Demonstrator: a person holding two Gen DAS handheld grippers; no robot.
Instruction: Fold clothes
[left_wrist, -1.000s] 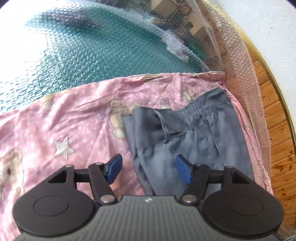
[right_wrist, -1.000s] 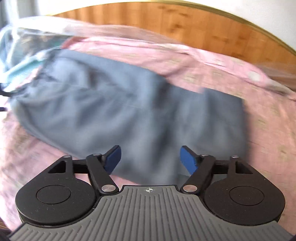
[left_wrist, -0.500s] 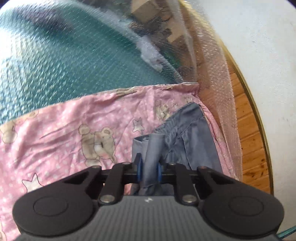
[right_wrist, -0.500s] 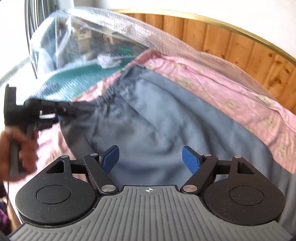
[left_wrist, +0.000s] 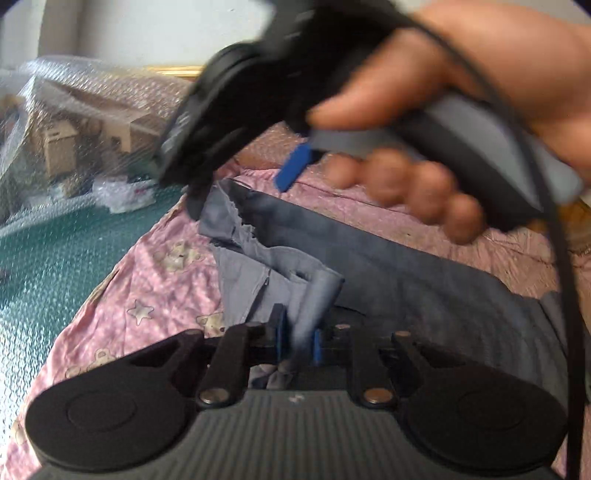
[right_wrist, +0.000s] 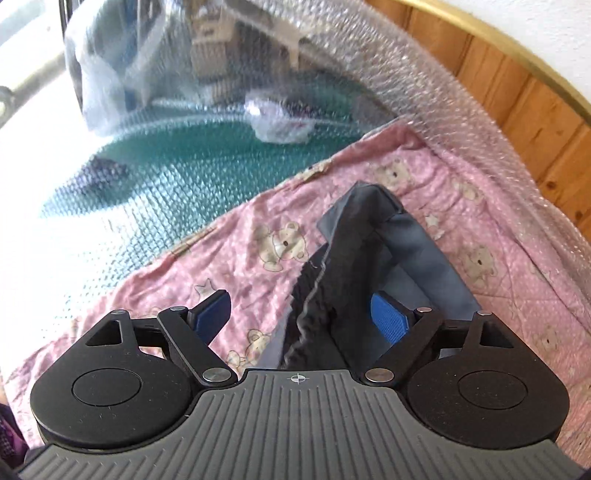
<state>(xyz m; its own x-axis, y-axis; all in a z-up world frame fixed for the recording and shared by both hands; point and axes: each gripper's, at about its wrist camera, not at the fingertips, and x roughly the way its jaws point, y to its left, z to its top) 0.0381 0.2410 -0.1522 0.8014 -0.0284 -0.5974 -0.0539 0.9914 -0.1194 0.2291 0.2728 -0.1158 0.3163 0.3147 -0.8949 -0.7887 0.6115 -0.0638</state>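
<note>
No legible writing or brand marks, left gripper (left_wrist: 297, 341) jaws clamped on a bunched fold of grey trousers (left_wrist: 388, 273) lying on pink bear-print sheet (left_wrist: 147, 280), right gripper (right_wrist: 301, 317) jaws wide apart around raised waistband, holding nothing, motion-blurred right hand (left_wrist: 461, 110) hiding far bedding.

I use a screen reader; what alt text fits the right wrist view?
The open right gripper straddles a raised fold of grey trousers on a pink teddy-bear sheet. Bubble wrap lies behind.
</note>
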